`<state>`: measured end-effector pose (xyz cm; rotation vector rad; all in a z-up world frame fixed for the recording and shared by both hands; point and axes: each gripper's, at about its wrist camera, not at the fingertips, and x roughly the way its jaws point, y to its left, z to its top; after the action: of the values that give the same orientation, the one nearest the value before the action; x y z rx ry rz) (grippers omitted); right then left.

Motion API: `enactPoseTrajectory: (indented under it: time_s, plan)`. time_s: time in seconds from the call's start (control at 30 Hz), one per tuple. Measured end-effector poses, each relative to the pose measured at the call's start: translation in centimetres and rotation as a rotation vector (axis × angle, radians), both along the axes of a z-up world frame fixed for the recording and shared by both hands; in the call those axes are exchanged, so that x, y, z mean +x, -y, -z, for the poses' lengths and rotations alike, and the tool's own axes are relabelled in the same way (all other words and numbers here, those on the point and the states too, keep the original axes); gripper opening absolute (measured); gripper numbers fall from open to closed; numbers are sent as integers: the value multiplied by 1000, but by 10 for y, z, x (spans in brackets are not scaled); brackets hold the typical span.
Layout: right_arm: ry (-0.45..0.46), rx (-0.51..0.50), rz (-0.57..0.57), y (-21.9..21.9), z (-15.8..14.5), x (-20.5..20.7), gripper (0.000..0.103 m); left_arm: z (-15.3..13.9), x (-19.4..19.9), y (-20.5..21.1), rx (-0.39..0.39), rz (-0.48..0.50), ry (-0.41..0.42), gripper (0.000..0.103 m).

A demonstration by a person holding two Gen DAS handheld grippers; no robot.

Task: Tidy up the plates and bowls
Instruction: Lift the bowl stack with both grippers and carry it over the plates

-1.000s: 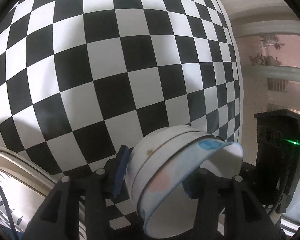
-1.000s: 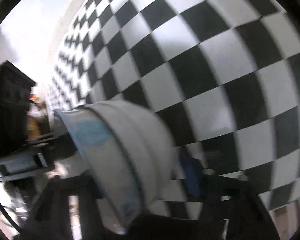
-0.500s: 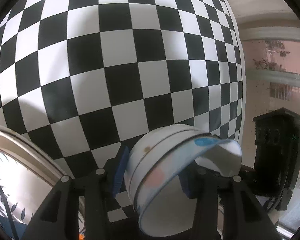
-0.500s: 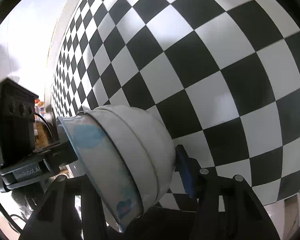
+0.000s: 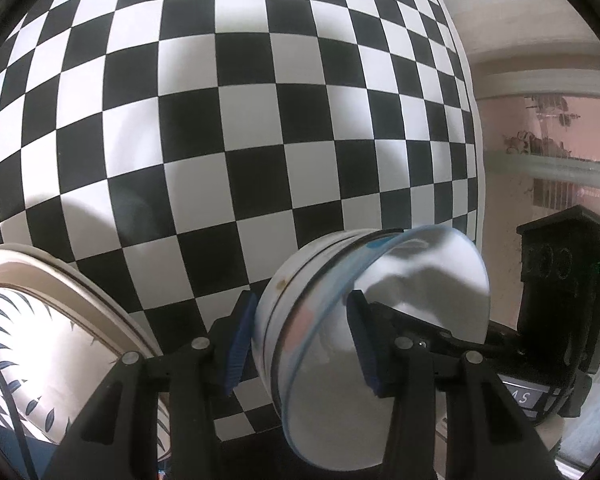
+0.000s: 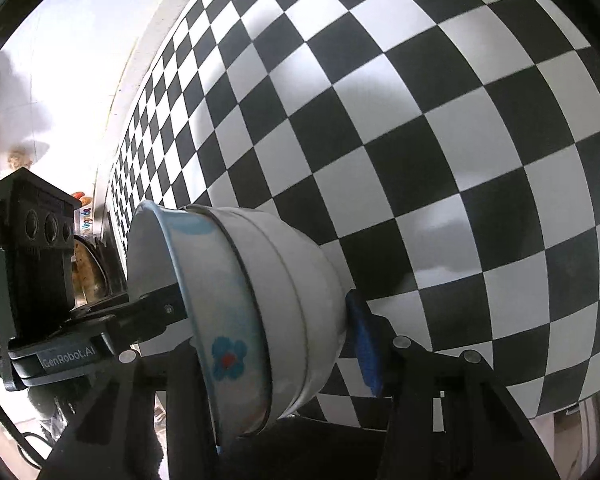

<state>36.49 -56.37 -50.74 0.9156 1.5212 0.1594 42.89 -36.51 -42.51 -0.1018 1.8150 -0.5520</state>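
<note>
Nearest to us, both grippers were clamped on the same bowl stack (image 5: 364, 340) from opposite sides. The left gripper (image 5: 300, 344) had its jaws closed across the wall of the stack, one blue pad (image 5: 240, 344) on the outside and the other inside the top bowl. The right gripper (image 6: 284, 344) did the same from the far rim; its outer pad (image 6: 364, 344) pressed the nested white walls, while its inner finger was mostly hidden behind the flowered bowl (image 6: 228, 356).

The stack sat tilted on its side between the two sets of jaws, held up off the tabletop (image 5: 220, 140) — three nested rims showed in the right view.

Just beyond, at lower left in the left view, a leaf-patterned plate (image 5: 40, 340) lay on the checkered cloth. Farther still, the open cloth stretched away.

To do this step well, we judged that both grips should move as one, since any twist between them could pry the bowls apart or slip a rim. We would level the stack before lowering it, base first, and loosen neither grip until it stood steady — where exactly it belonged, we could not tell from here.
</note>
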Motion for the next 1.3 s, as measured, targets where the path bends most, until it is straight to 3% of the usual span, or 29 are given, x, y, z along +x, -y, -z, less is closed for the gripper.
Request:
enactPoseTrajectory:
  time_s: [0.33,0.77,1.13,1.3]
  plan:
    - [29,-1,-39,-18,-26,9,50,-24,5,-24,-11,-23,30,42]
    - [76,14,-144,-96,-61,32,50,-58,7,-115,-2,-130,80,42]
    - [55,45,-248,-187,-44,40,49,-41,-2,-195,35,-259,62,42]
    - [41,40,-285,-213,-30,43,49,-26,-2,-209,52,-295,48,42]
